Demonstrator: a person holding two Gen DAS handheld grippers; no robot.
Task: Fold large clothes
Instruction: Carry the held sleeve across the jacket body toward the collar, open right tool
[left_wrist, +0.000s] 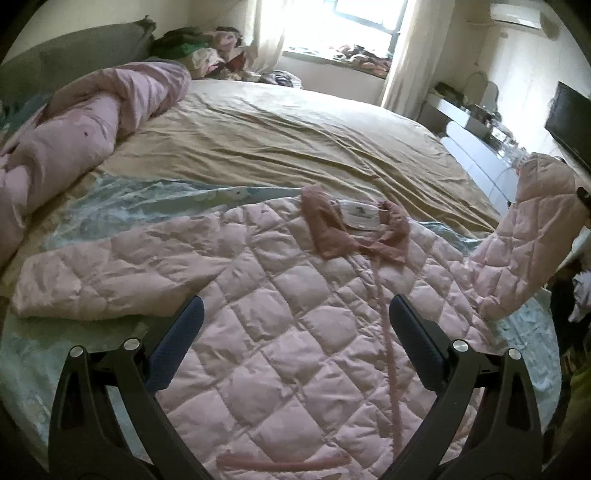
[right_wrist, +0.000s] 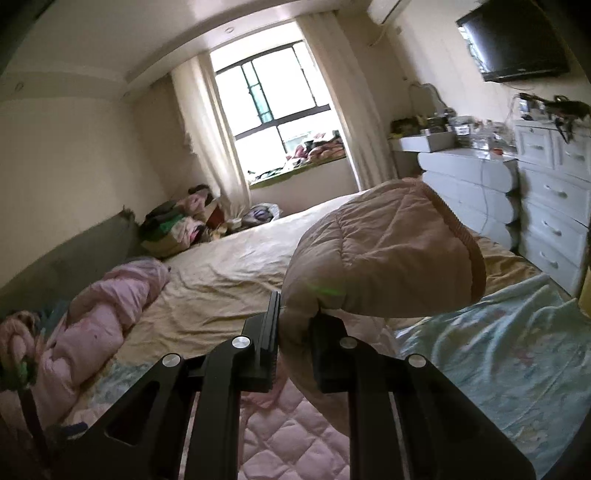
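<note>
Pink quilted fabric filled most of what I saw: the jacket (left_wrist: 280, 295) lay spread on the bed (left_wrist: 295, 140), front up, its padding stitched into puffy diamonds. A darker, dusty-rose collar (left_wrist: 354, 229) sat flat at the neck with a white label (left_wrist: 360, 218) inside it, and a thin cord (left_wrist: 384, 317) of the same rose trailed down the chest. One sleeve (left_wrist: 92, 273) rested flat out to the left of the body on a pale blue printed sheet (left_wrist: 122, 199). The other sleeve (right_wrist: 380, 258) was lifted off the bed, bulging and rounded, its ribbed cuff (right_wrist: 465, 236) hanging open toward the dresser (right_wrist: 554, 206).

My right gripper (right_wrist: 293, 332) was clenched on that raised sleeve, the black jaws nearly together with a pinch of padded cloth between them. My left gripper (left_wrist: 295, 325) hung released above the jacket's chest, its dark textured fingers (left_wrist: 177, 343) wide apart and nothing between them.

Beyond the jacket the bed wore a creased tan sheet (left_wrist: 288, 136). A lilac duvet (left_wrist: 74, 140) was bunched into a long soft roll along the left side, against a grey headboard (left_wrist: 74, 55). A heap of mixed clothes (right_wrist: 177, 225) sat in the far corner under cream curtains (right_wrist: 210, 147), with a bright window (right_wrist: 273, 99) behind. White drawers with rounded fronts lined the right wall, and a black screen (right_wrist: 513, 40) was mounted above them.
</note>
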